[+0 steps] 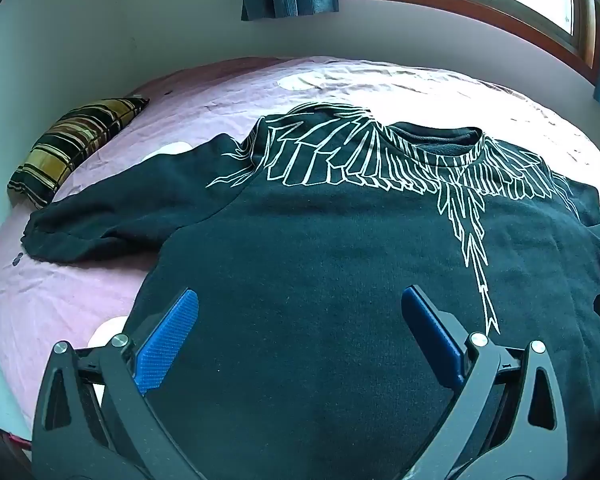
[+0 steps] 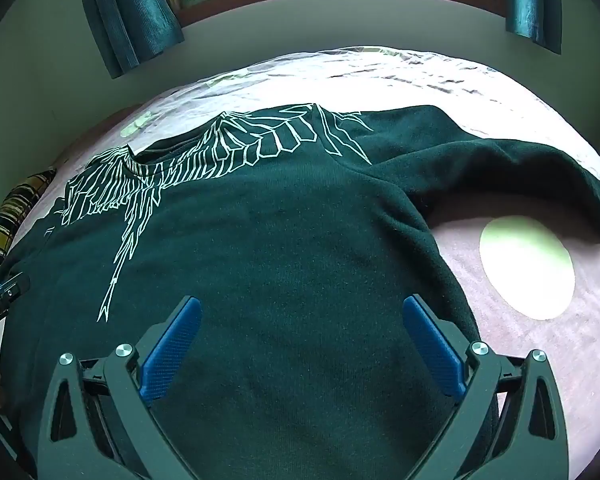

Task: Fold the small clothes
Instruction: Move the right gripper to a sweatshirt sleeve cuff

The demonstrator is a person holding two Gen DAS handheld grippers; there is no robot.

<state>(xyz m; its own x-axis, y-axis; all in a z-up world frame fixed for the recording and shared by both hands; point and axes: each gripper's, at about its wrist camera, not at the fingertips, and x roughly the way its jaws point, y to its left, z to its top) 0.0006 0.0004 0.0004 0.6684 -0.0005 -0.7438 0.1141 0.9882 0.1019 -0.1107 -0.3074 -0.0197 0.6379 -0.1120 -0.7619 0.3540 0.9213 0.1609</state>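
Sweatshirt (image 1: 300, 240): dark matt fleecy knit, flat white print. Bedsheet (image 1: 80, 292): pink wrinkled cloth. Left gripper (image 1: 300, 316), right gripper (image 2: 302, 320): matt black plastic, textured blue pads (image 1: 168, 340), shiny metal bolts. Window frame (image 1: 460, 4): glossy wood.

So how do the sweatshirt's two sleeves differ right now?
The left sleeve lies fairly straight, reaching out towards the striped pillow. The right sleeve arcs round and bends back, part-circling a pale round spot on the pink bedsheet; the left has no such loop. Both lie spread on the sheet, unfolded, and neither the left gripper nor the right gripper touches them.
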